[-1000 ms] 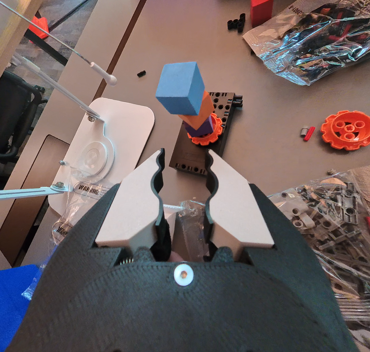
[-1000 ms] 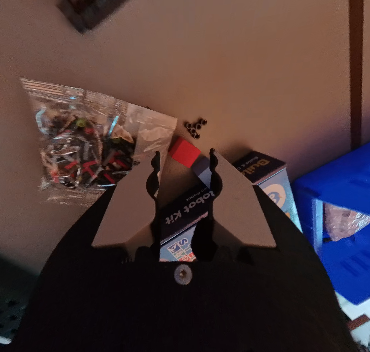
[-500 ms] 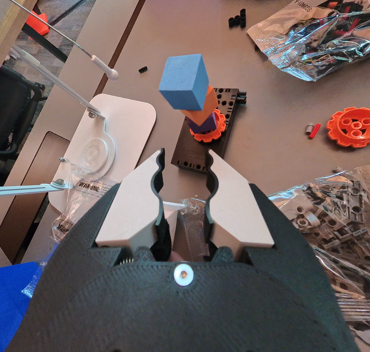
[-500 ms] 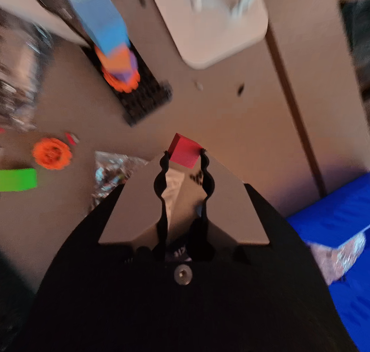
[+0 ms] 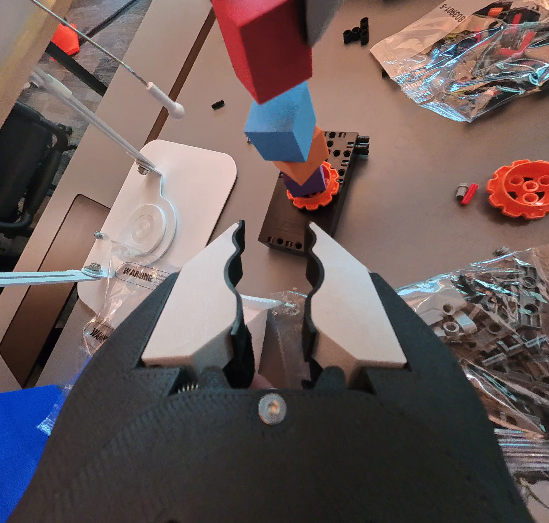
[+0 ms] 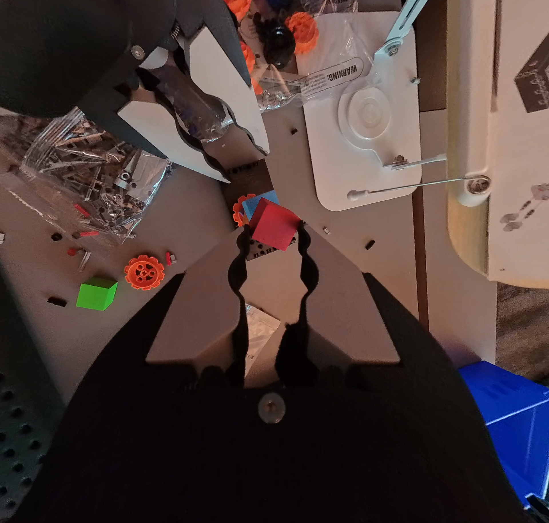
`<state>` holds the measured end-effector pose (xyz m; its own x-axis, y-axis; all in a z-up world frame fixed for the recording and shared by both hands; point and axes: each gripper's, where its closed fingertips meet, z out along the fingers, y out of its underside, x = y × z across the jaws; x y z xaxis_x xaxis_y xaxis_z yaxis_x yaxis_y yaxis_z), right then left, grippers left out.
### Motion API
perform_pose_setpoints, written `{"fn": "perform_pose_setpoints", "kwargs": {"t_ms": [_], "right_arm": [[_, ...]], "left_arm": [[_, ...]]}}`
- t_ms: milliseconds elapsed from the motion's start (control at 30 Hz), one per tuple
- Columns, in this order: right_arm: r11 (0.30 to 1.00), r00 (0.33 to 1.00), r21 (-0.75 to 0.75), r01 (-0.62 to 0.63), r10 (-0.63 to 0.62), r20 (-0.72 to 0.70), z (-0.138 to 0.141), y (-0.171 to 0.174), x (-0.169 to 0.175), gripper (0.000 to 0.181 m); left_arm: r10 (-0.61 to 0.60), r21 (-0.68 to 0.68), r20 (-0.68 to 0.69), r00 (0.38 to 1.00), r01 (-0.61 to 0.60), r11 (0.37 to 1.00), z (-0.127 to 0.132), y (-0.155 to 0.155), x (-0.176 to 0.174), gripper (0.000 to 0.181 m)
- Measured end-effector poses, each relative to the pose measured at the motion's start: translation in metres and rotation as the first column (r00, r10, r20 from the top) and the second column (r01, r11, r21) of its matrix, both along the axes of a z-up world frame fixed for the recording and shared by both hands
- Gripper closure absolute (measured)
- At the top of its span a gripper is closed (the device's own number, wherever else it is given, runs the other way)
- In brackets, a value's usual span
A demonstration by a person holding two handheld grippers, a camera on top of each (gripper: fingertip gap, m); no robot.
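Red cube (image 6: pixel 274 227), clamped in right gripper (image 6: pixel 272 229), now above blue cube (image 5: pixel 280 128).

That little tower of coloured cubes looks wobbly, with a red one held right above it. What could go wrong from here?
1. The stack leans: the blue cube overhangs the orange cube and purple cube, so a nudge from the red cube might topple it.
2. The right hand-held gripper pinches the red cube only at its fingertips; it could slip.
3. The base is just an orange gear on a black plate, possibly unsteady.
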<state>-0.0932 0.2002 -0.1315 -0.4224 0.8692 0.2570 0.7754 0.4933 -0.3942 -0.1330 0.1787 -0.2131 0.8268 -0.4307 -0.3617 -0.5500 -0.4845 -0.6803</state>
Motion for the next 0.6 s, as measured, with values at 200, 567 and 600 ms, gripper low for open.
{"fn": "perform_pose_setpoints", "kwargs": {"t_ms": [200,567,600], "right_arm": [[1.0,0.999,0.007,-0.001,0.001,0.047,-0.008,-0.004,-0.004,0.15],[0.997,0.996,0.039,0.06,-0.057,-0.072,0.019,0.013,0.022,0.136],[0.996,0.995,0.05,0.08,-0.076,-0.071,0.02,0.022,0.031,0.136]], "left_arm": [[-0.001,0.001,0.001,1.0,0.001,1.0,0.0,0.0,0.0,0.143],[0.007,0.001,0.005,1.0,-0.007,1.0,0.001,-0.002,-0.004,0.143],[0.008,0.001,0.006,1.0,-0.008,1.0,0.002,-0.002,-0.004,0.143]]}}
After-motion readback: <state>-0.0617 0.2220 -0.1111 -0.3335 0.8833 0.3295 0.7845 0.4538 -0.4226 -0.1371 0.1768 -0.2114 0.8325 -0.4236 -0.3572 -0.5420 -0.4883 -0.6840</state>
